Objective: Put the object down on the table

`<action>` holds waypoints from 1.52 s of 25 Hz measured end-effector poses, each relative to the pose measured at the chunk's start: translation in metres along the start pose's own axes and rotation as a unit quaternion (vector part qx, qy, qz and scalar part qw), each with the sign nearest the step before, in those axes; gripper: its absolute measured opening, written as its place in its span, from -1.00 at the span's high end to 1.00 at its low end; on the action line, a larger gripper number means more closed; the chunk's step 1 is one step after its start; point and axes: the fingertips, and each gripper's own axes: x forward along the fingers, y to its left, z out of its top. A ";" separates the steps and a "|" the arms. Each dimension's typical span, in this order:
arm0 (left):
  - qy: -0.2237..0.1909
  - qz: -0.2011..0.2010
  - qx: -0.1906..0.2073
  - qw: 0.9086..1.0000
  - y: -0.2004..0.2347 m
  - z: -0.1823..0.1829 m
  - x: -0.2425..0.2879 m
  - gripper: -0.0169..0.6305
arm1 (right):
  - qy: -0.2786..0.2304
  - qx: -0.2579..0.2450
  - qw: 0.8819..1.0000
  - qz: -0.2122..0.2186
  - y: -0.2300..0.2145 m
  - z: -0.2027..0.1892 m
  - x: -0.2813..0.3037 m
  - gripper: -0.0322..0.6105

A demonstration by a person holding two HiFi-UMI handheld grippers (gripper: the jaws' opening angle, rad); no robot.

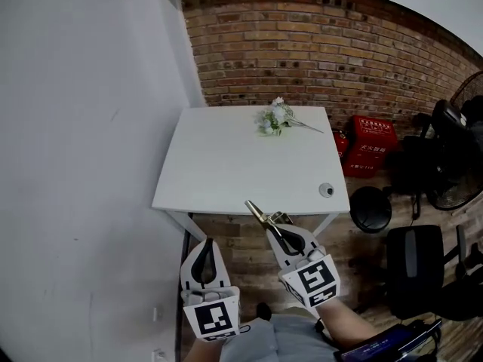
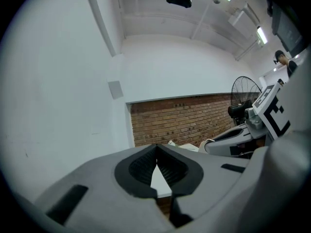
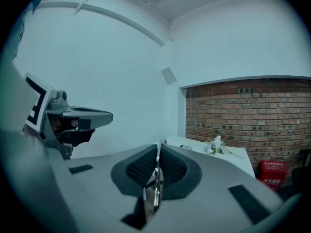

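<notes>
R gripper (image 1: 278,234) fingers pinched tight on thin metal tool (image 1: 258,212), lower centre, just short of table (image 1: 226,164) edge. L gripper (image 1: 207,246) fingers together, empty. Tool prob light, stiff, slick; I'd grip its flat mid-section.

Honestly the surface (image 1: 226,173) looks smooth matt white, the wall (image 1: 317,44) is rough bare brick, the right tool (image 1: 269,227) is matt grey plastic, and the object (image 1: 255,211) is shiny metal.

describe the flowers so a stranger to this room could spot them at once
Find the white table by the brick wall. At its far edge lies the bunch of flowers: pale blooms, green leaves, thin stems trailing right. The tabletop's only other thing is a small round grey disc at the near right corner.
</notes>
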 end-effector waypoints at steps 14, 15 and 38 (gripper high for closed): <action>0.021 -0.052 0.002 0.998 -0.008 -0.033 0.063 0.92 | 0.009 0.012 0.999 -0.035 -0.035 -0.012 0.035 0.84; 0.026 -0.054 -0.001 0.998 -0.009 -0.035 0.069 0.92 | 0.008 0.012 0.999 -0.036 -0.040 -0.013 0.039 0.84; 0.057 -0.028 0.014 0.998 0.030 -0.061 0.279 0.92 | 0.025 0.029 0.999 0.007 -0.165 -0.017 0.229 0.84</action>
